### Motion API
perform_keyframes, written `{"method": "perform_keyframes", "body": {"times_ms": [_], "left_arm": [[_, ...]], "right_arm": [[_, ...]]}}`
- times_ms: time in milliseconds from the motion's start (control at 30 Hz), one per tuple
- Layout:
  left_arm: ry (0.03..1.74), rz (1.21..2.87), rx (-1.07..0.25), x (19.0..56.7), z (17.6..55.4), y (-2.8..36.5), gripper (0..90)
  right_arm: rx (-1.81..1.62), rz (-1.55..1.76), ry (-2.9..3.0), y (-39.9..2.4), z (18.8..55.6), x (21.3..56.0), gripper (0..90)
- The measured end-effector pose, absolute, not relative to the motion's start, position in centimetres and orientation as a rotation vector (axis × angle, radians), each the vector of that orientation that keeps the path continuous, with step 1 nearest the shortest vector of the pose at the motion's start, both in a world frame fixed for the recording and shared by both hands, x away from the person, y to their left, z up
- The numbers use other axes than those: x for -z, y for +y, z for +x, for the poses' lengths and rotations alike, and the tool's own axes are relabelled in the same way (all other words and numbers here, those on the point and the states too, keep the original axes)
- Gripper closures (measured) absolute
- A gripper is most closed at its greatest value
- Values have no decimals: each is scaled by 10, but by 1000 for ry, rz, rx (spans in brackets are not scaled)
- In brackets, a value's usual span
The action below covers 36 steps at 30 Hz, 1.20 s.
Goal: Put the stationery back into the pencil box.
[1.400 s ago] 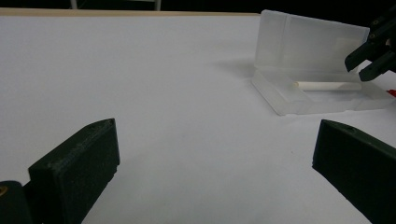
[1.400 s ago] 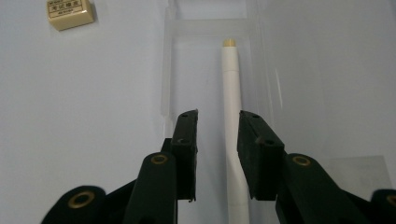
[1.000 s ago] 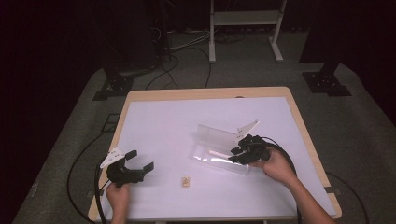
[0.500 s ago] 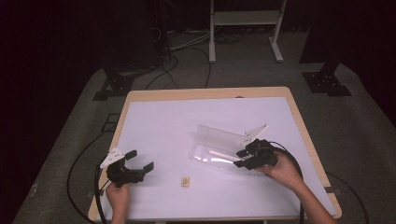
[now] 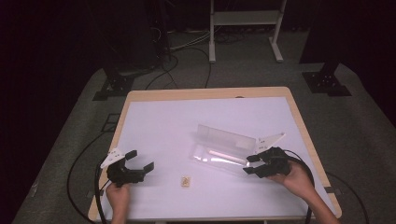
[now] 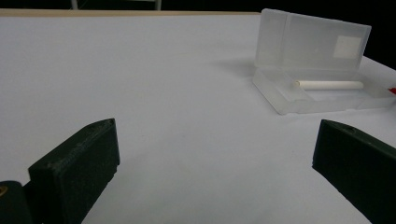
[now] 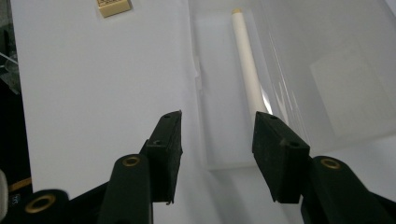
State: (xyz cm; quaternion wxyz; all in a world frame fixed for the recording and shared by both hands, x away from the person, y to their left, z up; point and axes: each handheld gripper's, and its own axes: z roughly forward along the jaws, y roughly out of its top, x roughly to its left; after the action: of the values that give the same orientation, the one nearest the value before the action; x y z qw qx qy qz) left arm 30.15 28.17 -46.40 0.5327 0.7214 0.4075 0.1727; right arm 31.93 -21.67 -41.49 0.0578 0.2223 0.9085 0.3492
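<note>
Colours and patterns:

- Counter [image 5: 159, 130]: plain white top, no pattern, edged all round in light wood tone.
- Case [image 5: 224, 148]: clear, colourless plastic with a milky cast; a paler frosted square patch on the raised lid.
- Stick [image 5: 228, 155] in the case: cream-white, one end tipped slightly yellower.
- Small tile [image 5: 186, 181]: pale beige, faint darker markings on its face, too small to read.
- Left claw [image 5: 138, 160]: matte black, with a light grey three-cornered plate.
- Right claw [image 5: 251, 164]: matte black, brass-coloured rings at the joints, light grey plate, black cable.
- Floor [image 5: 364, 140]: grey carpet, dark surround.
- Frame [image 5: 243, 18] beyond the counter: white.
</note>
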Motion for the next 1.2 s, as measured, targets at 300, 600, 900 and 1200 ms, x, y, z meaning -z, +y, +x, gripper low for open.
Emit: {"method": "perform_keyframes", "body": {"times_ms": [300, 600, 900, 1200], "left_arm": [[971, 1720, -410, 464, 301, 282, 0], [970, 1719, -412, 464, 301, 281, 0], [971, 1719, -414, 464, 302, 281, 0], [970, 1720, -415, 464, 302, 282, 0]], "right_arm": [[-1090, 750, 2708, -244, 309, 419, 508], [-1110, 785, 2694, -257, 298, 422, 510], [-1098, 801, 2685, -268, 290, 424, 499], [-1073, 827, 2685, -283, 280, 430, 544]]}}
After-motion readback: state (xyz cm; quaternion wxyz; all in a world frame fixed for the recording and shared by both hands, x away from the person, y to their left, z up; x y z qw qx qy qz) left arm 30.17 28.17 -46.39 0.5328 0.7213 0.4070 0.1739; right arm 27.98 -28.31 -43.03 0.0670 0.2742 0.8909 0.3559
